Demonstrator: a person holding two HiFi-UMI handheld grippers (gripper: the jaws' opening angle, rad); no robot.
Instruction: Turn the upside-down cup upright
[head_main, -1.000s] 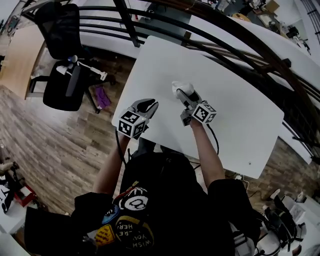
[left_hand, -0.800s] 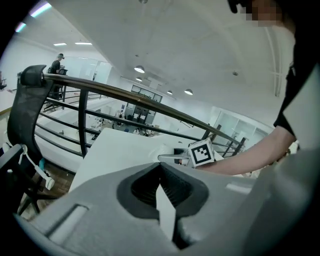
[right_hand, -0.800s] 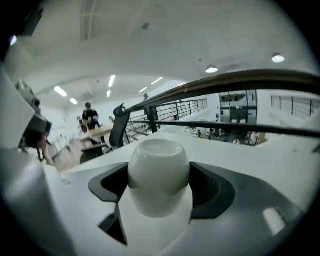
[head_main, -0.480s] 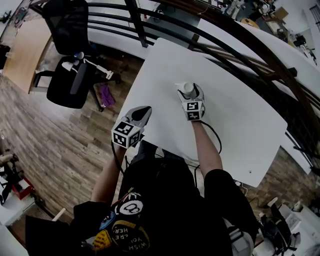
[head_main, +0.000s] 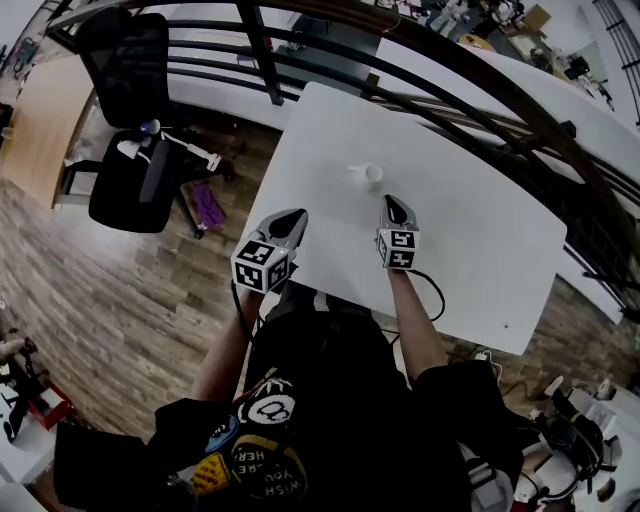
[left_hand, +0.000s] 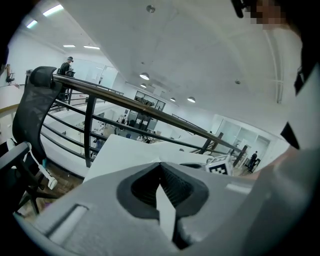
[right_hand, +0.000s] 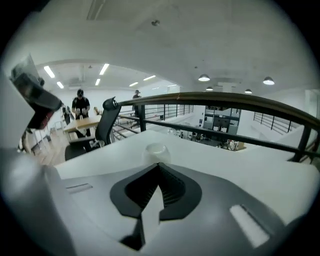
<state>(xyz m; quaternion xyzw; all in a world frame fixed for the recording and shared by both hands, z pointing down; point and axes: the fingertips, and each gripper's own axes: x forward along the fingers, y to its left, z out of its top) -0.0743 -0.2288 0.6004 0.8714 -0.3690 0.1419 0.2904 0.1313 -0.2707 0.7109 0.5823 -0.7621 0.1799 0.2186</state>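
Observation:
A small white cup (head_main: 369, 176) stands upright, mouth up, on the white table (head_main: 470, 240), apart from both grippers. In the right gripper view the cup (right_hand: 156, 149) shows just beyond the jaw tips. My right gripper (head_main: 393, 204) is below and slightly right of the cup in the head view, shut with nothing between its jaws. My left gripper (head_main: 294, 216) hovers at the table's left near edge, shut and empty. In the left gripper view its closed jaws (left_hand: 161, 170) point across the table toward the railing.
A black railing (head_main: 440, 80) runs behind the table. An office chair (head_main: 130, 120) stands on the wood floor at the left. The right gripper's marker cube (left_hand: 220, 166) peeks into the left gripper view. People stand at desks far off (right_hand: 80, 105).
My right gripper has let go of the cup, pulled back toward me and shut. The cup now stands alone on the table. The left gripper shut and shifted slightly.

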